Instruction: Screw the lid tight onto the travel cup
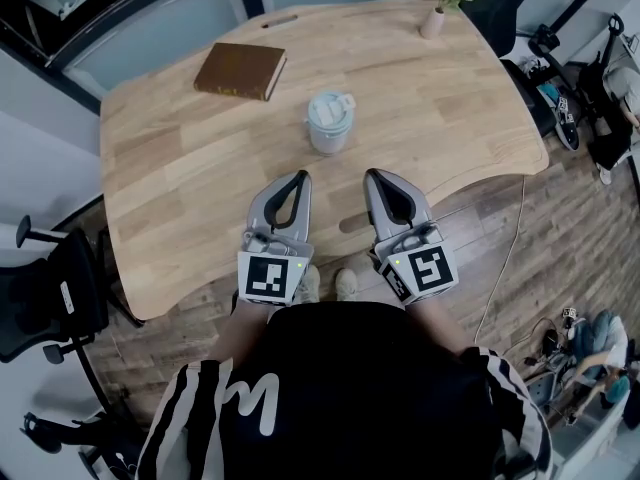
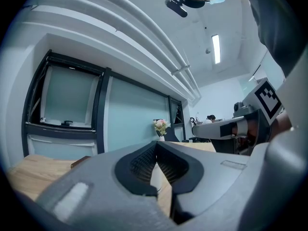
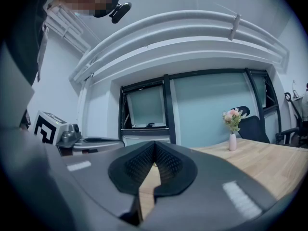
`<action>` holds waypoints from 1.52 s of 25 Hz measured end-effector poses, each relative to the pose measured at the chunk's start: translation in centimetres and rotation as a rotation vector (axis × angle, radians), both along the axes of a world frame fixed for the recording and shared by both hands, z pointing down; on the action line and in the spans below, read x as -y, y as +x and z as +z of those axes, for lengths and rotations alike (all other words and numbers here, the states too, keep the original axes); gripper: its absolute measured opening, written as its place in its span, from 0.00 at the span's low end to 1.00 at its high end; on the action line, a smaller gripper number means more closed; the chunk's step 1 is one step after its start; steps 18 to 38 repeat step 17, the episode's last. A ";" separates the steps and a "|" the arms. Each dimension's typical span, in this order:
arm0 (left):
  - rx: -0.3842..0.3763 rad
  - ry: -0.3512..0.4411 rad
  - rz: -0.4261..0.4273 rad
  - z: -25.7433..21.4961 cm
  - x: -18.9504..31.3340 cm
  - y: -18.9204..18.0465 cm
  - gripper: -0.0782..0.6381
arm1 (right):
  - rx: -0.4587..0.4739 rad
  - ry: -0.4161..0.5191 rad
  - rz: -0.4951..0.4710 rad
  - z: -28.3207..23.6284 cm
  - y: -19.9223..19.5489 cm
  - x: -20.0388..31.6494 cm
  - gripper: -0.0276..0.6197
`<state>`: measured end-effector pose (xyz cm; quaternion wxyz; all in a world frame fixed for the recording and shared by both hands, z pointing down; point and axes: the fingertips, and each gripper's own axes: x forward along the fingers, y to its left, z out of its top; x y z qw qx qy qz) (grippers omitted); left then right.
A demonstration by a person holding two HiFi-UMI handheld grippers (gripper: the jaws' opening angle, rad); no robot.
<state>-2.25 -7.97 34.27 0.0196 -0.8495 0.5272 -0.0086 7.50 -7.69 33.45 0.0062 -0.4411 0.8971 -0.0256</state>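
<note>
Wooden table (image 1: pixel 180 158) is carrying the pale travel cup (image 1: pixel 329 122) just above frame centre.
Left gripper (image 1: pixel 299 176) and right gripper (image 1: pixel 373 175) are pointing up-frame toward it from below, jaws pressed together, pinching nothing.

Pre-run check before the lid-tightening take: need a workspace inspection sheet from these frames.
Surface: light wooden table with rounded corners.
Job's things: travel cup upright mid-table, lid on it; how tight it sits cannot be told.
Clutter: brown book at far left; flower vase at the far edge.
Grippers: left hand-held gripper and right hand-held gripper both shut, empty, side by side short of the cup.
Cables: white cable trailing on the floor at right.
Surroundings: black office chair at left; wood floor.
</note>
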 end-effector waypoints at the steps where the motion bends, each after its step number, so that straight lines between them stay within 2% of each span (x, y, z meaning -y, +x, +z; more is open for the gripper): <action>1: 0.000 -0.001 -0.001 0.1 0.0 -0.1 0.11 | -0.001 -0.001 0.001 0.0 0.0 0.0 0.04; 38: -0.005 0.007 0.004 0.1 0.4 -0.8 0.11 | -0.003 0.008 0.006 -0.2 -0.9 0.0 0.04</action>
